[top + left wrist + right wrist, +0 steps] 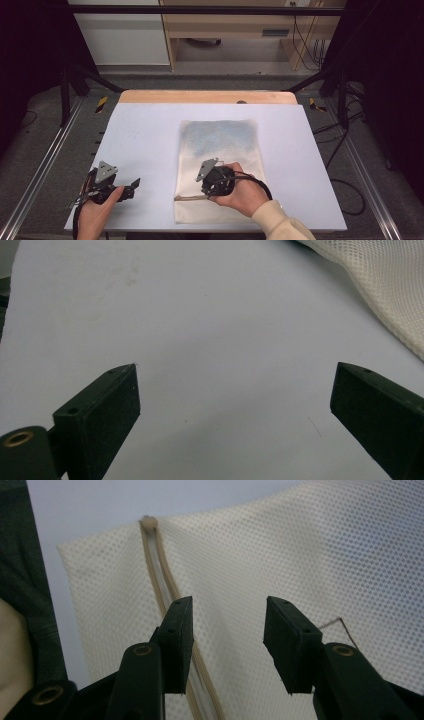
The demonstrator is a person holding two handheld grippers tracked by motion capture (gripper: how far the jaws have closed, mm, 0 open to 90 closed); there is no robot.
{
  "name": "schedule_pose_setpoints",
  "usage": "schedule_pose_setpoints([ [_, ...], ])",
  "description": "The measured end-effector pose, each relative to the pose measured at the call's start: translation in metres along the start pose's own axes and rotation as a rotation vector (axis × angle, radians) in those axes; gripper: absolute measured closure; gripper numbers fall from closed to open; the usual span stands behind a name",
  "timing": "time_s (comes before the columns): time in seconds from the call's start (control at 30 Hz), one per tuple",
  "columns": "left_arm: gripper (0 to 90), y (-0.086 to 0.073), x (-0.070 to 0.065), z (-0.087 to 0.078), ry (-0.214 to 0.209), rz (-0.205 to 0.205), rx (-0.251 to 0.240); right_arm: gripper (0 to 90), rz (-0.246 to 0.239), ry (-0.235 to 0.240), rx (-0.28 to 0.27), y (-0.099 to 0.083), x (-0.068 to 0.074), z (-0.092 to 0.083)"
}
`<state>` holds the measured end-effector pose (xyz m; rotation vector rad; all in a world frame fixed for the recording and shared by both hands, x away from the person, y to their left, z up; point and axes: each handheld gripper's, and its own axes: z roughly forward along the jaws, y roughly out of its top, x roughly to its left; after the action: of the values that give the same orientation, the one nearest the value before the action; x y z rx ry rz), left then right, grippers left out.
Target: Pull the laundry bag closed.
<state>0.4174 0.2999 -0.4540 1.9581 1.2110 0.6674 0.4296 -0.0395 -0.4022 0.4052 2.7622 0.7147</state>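
From above we see a cream mesh laundry bag (220, 150) lying flat on the pale worktop (145, 135), with something bluish showing through its far half. Our right hand-held gripper (206, 186) sits over the bag's near part, just above a tan zipper line (190, 198) running along it. Our left hand-held gripper (131, 186) rests on the bare worktop well to the left of the bag, jaws apart and pointing toward it.

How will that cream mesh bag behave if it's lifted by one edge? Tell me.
Probably floppy: the mesh bag lies flat and thin on the table, so it would likely drape and sag. Likely light, since the weave looks open. The zipper seems the firmest part for the right gripper.
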Motion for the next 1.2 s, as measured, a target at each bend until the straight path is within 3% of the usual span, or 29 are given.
schedule_pose_setpoints([
  [0.17, 5.7, 0.000, 0.001, 0.001, 0.001, -0.002, 0.001, 51.6, -0.025, 0.039, 0.001, 0.014, 0.005, 0.007],
  [0.4, 5.7, 0.001, 0.005, 0.001, 0.009, -0.011, -0.002, 60.8, -0.078, 0.103, 0.006, 0.035, 0.016, 0.025],
  [0.6, 5.6, 0.001, 0.007, 0.001, 0.007, -0.017, -0.003, 63.4, -0.104, 0.141, 0.027, 0.047, 0.022, 0.038],
  [1.2, 5.8, 0.003, 0.006, 0.003, -0.010, -0.008, 0.002, 71.5, -0.098, 0.198, 0.068, 0.060, 0.025, 0.063],
])
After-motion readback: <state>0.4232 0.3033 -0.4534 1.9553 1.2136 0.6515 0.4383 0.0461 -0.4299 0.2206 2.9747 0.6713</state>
